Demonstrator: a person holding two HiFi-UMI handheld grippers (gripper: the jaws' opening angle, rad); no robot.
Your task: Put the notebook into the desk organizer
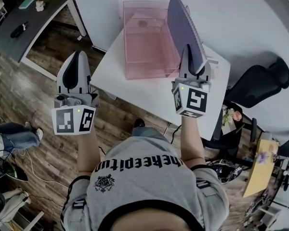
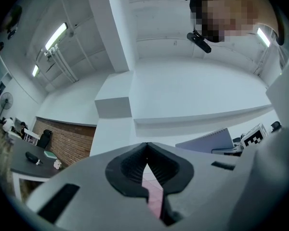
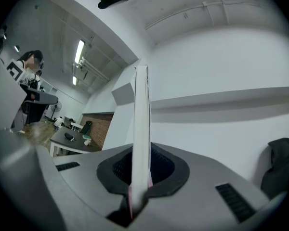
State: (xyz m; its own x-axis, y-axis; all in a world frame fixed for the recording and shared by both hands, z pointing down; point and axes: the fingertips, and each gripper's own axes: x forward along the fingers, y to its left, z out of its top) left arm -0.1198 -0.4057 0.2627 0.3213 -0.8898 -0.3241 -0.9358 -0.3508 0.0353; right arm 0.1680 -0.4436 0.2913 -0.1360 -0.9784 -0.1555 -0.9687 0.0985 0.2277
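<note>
I had right gripper [image 1: 190,54] clamped on the edge-up notebook [image 1: 182,27], long axis toward 12, desk organizer [image 1: 131,57] at its 10; left gripper [image 1: 76,54] closed empty, farther off.

The left gripper [image 2: 145,150] points up at a white ceiling, its dark ribbed pads meeting at the tips with nothing between them (a sliver of something pink shows through the gap lower down). To the right a lavender notebook [image 2: 205,142] with a spiral edge stands just above the right gripper [image 2: 226,151], whose marker cube sits beside it. A white pillar [image 2: 113,32] rises behind, with strip lights [image 2: 56,35] to its left, a brick wall [image 2: 67,143] and a dark desk [image 2: 26,161] low at left, and a person's head camera [image 2: 199,40] at the top.
</note>
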